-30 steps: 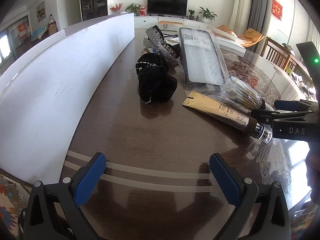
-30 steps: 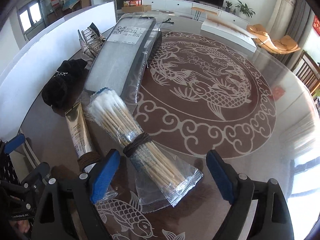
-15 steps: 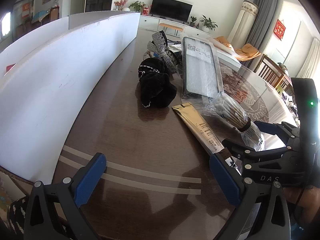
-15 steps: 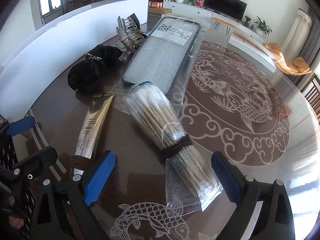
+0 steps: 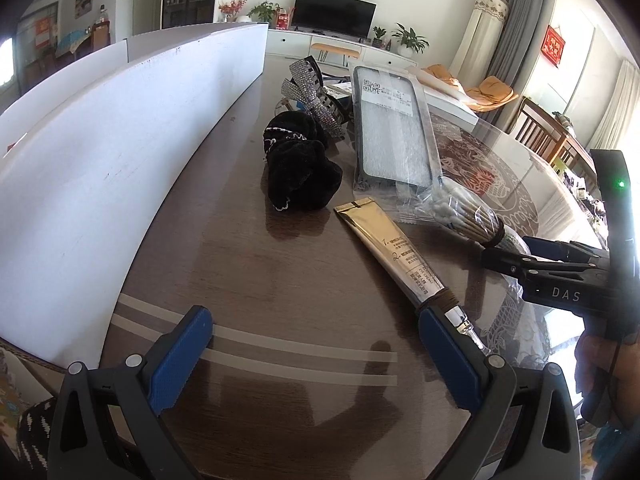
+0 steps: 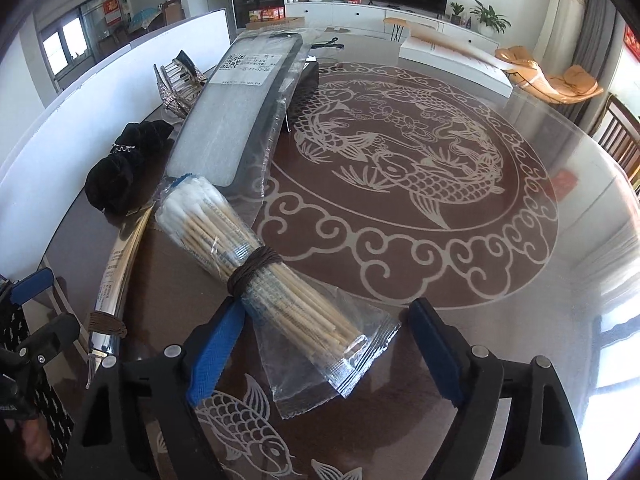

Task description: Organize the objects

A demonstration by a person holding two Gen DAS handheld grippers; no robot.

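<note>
Grippers, left (image 5: 312, 344) and right (image 6: 324, 344), hover wide open and empty; the cotton-swab pack (image 6: 256, 264) now lies between the right fingers, closer than before.

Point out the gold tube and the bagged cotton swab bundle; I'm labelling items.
gold tube (image 5: 394, 245), left wrist view, middle of its printed body.
bagged cotton swab bundle (image 6: 208, 220), right wrist view, sticks below white tips.

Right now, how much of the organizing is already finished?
Nothing looks sorted yet. The gold tube, cotton swab pack, black scrunchie and packaged phone case lie loose on the table. Both grippers are open and empty; the right gripper is around the swab pack. All items remain.
</note>
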